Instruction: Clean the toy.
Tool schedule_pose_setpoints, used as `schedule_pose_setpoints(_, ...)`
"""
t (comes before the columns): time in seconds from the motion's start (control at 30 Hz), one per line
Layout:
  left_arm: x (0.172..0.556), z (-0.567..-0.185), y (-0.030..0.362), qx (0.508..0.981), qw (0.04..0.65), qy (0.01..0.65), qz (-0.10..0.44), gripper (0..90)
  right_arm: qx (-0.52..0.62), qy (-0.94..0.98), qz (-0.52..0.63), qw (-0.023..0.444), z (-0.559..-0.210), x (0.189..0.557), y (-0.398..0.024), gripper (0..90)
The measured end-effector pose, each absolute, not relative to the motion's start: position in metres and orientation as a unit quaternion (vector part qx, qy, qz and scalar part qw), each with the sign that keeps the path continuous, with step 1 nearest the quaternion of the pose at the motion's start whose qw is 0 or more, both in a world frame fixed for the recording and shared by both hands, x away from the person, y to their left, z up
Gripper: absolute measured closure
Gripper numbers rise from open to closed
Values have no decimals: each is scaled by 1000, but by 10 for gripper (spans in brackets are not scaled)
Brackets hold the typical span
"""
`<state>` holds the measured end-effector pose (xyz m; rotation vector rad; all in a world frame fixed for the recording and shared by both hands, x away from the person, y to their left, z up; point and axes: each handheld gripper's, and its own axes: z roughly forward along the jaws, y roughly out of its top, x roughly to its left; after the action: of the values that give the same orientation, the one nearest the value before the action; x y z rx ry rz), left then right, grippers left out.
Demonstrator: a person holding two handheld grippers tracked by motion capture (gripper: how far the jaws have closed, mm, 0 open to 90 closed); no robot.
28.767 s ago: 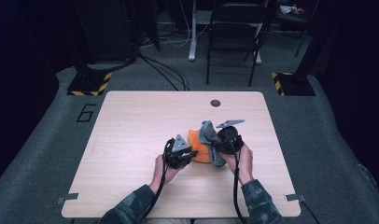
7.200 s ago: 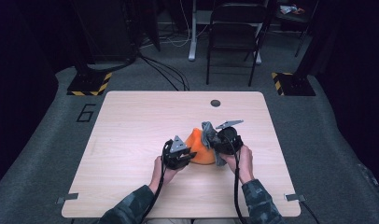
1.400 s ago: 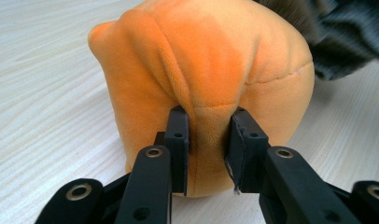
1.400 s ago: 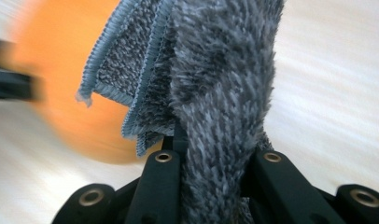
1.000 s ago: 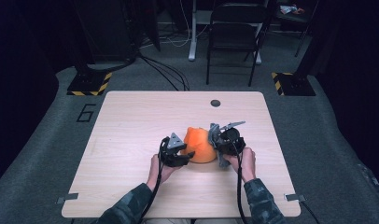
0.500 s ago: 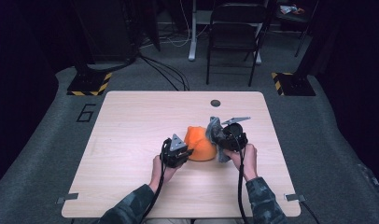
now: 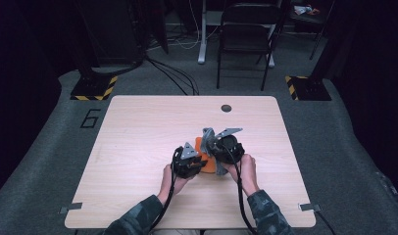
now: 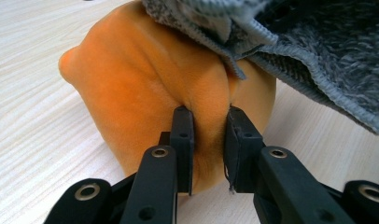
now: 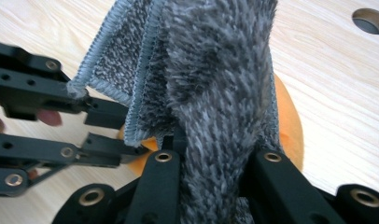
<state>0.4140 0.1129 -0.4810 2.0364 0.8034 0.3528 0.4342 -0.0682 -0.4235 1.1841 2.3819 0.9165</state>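
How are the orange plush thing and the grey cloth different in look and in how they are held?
The orange plush thing is smooth, rounded and rests on the table; the grey cloth is fuzzy, flat with stitched edges, and drapes over it. The left hand-held gripper pinches a fold of the plush; the right hand-held gripper clamps the bunched cloth. Both are soft and gripped.
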Motion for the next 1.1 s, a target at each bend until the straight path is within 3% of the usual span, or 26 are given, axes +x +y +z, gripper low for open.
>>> schedule_pose_setpoints(0.77, 419, -484, 118, 816, 455, 330, 137, 737, 464, 838, 253, 139, -435, 448, -106, 785)
schedule_pose_setpoints(0.9, 420, -484, 119, 818, 452, 330, 135, 735, 483, 833, 228, 145, -446, 453, -115, 786)
schedule_pose_setpoints(1.1, 421, -486, 121, 812, 457, 337, 134, 732, 507, 828, 211, 110, -487, 465, -132, 784)
